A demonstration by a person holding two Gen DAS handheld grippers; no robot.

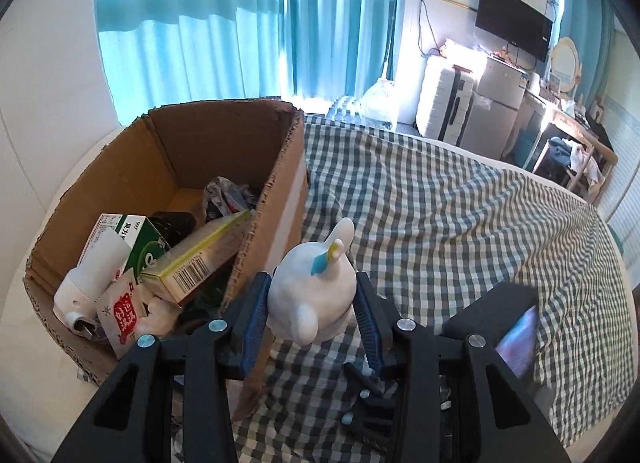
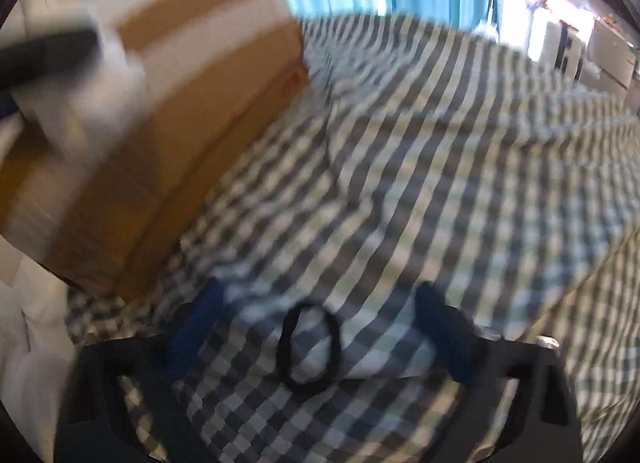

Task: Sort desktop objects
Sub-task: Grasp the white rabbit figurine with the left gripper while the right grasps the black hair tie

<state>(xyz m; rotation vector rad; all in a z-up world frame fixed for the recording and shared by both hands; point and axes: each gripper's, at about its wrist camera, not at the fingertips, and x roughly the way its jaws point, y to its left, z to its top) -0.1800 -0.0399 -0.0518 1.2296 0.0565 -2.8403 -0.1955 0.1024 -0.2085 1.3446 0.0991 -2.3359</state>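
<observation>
My left gripper (image 1: 310, 303) is shut on a white toy figure (image 1: 312, 287) with a blue and yellow mark, held beside the right wall of a cardboard box (image 1: 288, 167). The box holds a green and white carton (image 1: 132, 239), a yellow-edged carton (image 1: 192, 263), a white bottle (image 1: 92, 275) and a red and white packet (image 1: 124, 311). In the blurred right wrist view, my right gripper (image 2: 320, 327) is open over the checked cloth (image 2: 440, 183), with a black hair tie (image 2: 310, 347) lying between its fingers. The box (image 2: 180, 103) stands at the left there.
The checked cloth (image 1: 460, 223) covers the surface. The right gripper's dark body (image 1: 500, 323) shows at lower right in the left wrist view. Blue curtains (image 1: 240, 23), a white suitcase (image 1: 444, 103), a small fridge (image 1: 496, 103) and a wall television (image 1: 514, 23) stand behind.
</observation>
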